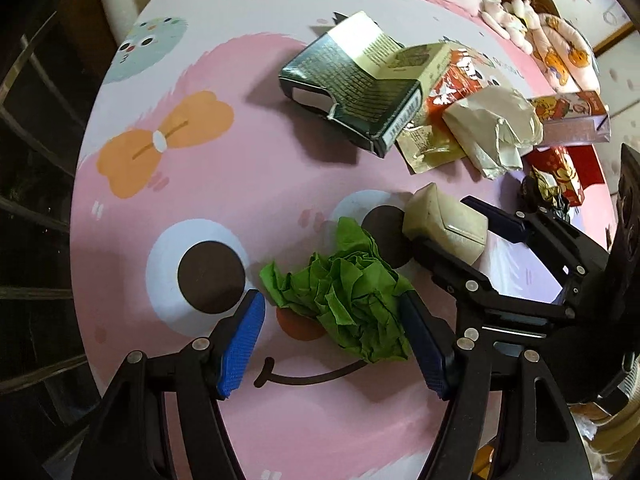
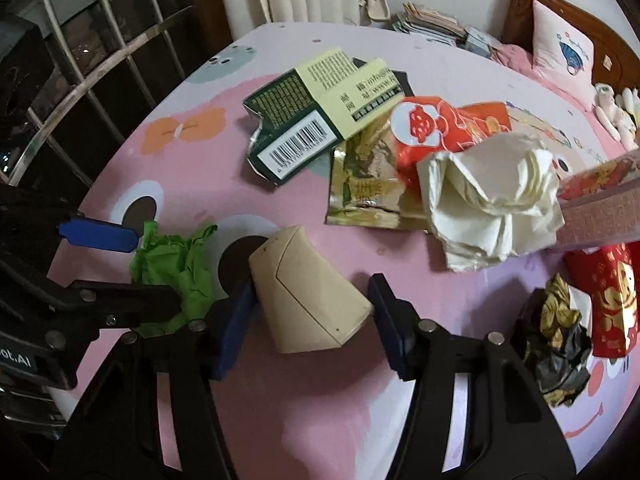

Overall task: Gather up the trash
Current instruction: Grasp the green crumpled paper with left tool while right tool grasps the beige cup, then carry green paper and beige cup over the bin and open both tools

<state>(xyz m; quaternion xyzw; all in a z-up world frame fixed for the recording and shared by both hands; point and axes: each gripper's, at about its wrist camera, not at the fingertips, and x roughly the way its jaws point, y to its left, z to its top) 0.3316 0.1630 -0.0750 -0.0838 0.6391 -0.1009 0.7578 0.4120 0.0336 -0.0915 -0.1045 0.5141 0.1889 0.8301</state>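
A crumpled green paper [image 1: 352,292] lies on the pink cartoon tabletop [image 1: 224,184] between my left gripper's [image 1: 334,344] open blue fingers; the right pad touches it, the left stands apart. It also shows in the right wrist view [image 2: 176,264]. A beige paper cup [image 2: 308,292] lies on its side between my right gripper's [image 2: 312,324] open fingers, also seen in the left wrist view [image 1: 444,228]. The left pad touches the cup.
A green carton [image 2: 304,124], gold foil packet [image 2: 364,184], red wrapper [image 2: 432,128], white crumpled tissue [image 2: 492,200], red packet [image 2: 612,300] and black-gold foil [image 2: 560,340] lie on the table. A bed with pillows [image 2: 560,44] stands beyond. Window bars [image 2: 100,40] are at left.
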